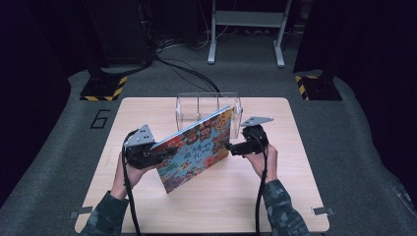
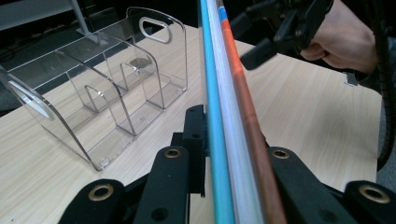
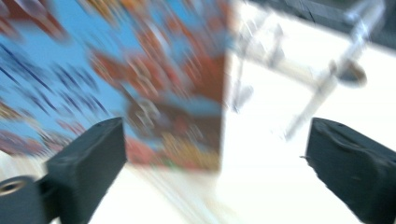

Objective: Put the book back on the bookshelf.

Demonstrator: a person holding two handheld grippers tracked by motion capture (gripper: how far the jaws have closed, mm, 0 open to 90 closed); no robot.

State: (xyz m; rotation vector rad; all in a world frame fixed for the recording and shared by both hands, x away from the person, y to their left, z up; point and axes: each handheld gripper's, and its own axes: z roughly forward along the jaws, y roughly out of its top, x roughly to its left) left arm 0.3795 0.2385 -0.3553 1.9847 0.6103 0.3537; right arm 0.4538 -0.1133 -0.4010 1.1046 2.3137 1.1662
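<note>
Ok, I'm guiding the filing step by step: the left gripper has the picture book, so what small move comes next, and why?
Probably tip the picture book upright and carry it toward the clear organizer just behind it. The left gripper is clamped on the book's edge, one corner seems to rest on the table, and the right gripper stands open beside the cover, holding nothing, so it could steady the book.

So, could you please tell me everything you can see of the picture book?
The picture book is thin and closed, its cover busy with blue, orange and red illustrations and some lettering. It is held tilted, its low corner close to the wooden table, just in front of the clear acrylic organizer. The left gripper is clamped on its edge; white pages show between blue and orange covers. The right gripper stands open beside it.
</note>
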